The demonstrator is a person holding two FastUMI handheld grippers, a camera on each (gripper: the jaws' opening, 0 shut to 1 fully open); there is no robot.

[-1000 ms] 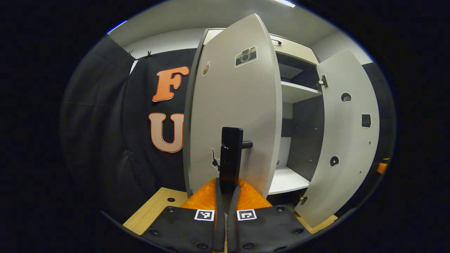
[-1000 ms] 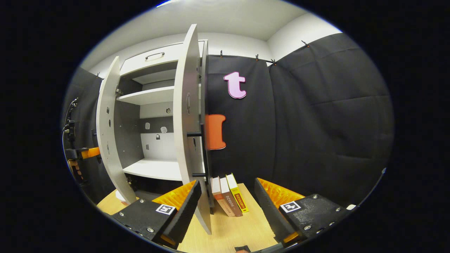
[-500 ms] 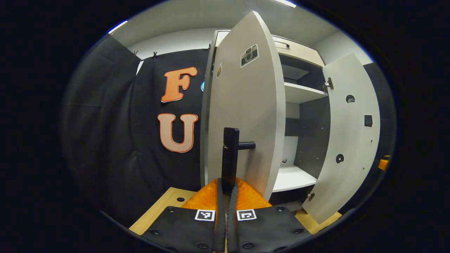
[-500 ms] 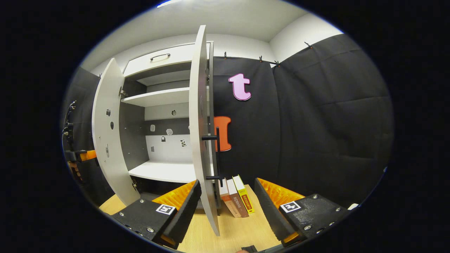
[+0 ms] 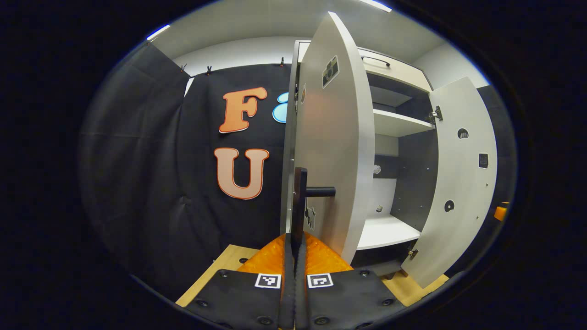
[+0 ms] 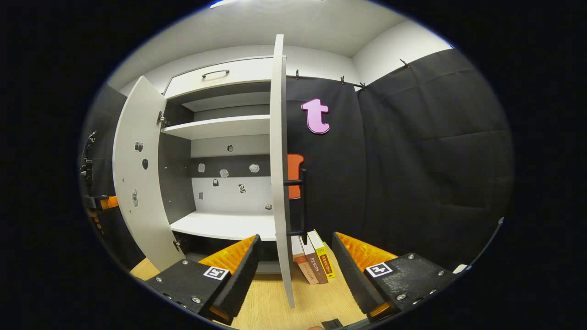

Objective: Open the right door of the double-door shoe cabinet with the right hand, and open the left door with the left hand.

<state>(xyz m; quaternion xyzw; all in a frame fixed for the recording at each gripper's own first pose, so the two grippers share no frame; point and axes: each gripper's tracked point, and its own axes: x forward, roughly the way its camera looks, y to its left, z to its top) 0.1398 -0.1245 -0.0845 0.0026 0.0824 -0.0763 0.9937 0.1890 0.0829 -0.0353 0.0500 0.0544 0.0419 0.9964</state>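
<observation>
Nearest, the left tool (image 5: 294, 256) is clamped on the left door's bar handle (image 5: 299, 201), while the right tool (image 6: 293, 270) stands wide and empty astride the right door (image 6: 277, 183). Beyond, the left door (image 5: 332, 151) is swung well out from the shoe cabinet (image 6: 220, 133). Pulling off the hinge arc could make the grip slip or strain the hinges.

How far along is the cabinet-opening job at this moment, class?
Done: the right door stands wide open, and the right gripper is open and clear of it. In hand: the left gripper is shut on the left door's handle, the left door well swung out. Left: letting go.
</observation>
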